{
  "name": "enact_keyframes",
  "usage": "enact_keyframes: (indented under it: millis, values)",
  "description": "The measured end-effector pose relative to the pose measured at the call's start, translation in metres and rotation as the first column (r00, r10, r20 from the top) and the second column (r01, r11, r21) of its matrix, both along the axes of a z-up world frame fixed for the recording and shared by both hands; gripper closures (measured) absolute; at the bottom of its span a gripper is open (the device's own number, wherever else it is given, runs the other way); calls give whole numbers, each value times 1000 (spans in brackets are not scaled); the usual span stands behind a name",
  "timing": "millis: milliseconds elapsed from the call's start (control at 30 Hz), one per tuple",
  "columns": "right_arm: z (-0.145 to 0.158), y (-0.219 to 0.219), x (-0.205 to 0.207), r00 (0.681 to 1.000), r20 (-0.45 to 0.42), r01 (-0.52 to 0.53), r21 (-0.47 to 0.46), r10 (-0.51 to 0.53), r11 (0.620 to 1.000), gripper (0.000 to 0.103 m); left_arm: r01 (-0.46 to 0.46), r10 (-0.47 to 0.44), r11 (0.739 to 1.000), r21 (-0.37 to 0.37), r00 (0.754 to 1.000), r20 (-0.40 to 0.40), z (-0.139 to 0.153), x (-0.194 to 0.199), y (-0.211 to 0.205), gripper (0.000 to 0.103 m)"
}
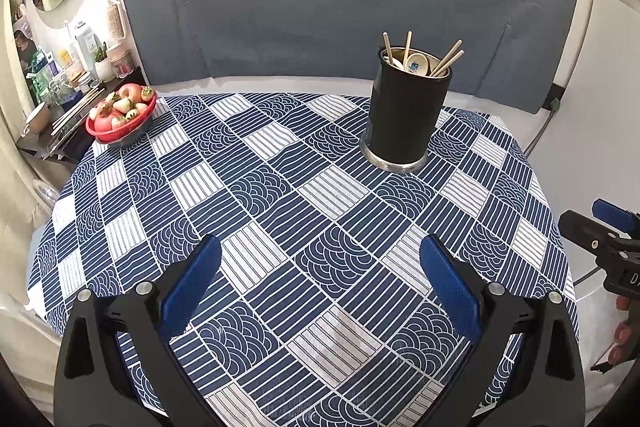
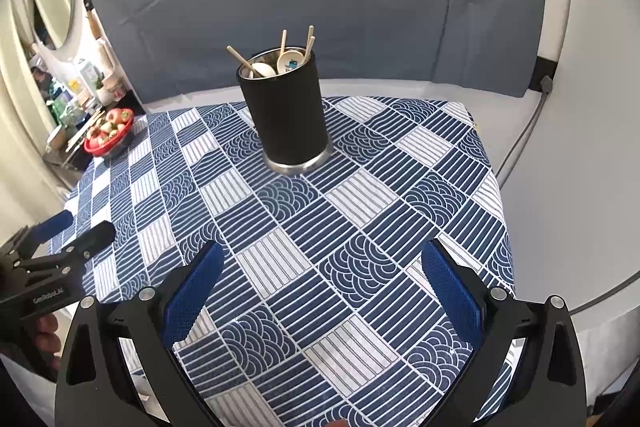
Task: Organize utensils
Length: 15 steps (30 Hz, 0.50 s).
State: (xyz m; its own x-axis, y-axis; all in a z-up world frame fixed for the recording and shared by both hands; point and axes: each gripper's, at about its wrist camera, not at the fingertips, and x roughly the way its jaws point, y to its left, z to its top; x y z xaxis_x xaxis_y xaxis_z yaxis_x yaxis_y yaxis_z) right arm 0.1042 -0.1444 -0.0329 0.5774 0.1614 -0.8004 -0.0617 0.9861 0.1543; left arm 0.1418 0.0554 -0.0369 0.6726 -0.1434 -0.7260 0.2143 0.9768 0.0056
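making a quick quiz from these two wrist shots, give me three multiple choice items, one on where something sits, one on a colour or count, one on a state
1. Where is the red bowl of fruit?
A. at the far left corner of the patterned tablecloth
B. right beside the holder
C. between the left gripper's fingers

2. What colour is the body of the utensil holder?
A. white
B. black
C. red

3. How do the left gripper and right gripper stand?
A. both shut on chopsticks
B. left shut, right open
C. both open and holding nothing

Answers:
1. A, the bowl sits at the cloth's far left corner, well apart from the holder.
2. B, a black wall above a metal base ring, with chopsticks and spoons standing inside.
3. C, each wrist view shows blue pads spread wide with only cloth between them.
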Motion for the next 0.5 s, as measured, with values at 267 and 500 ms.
enact_keyframes:
  millis: [267, 500]
  values:
    - [0, 0, -3, 1000, 3, -4, -4, 4, 1000, 8, -1, 1, 1000, 3, 1000, 1, 0, -2, -2, 6]
    - [0, 6, -4, 999, 8, -32, -23, 32, 999, 8, 2, -2, 1000, 17, 1000, 23, 3, -7, -6, 6]
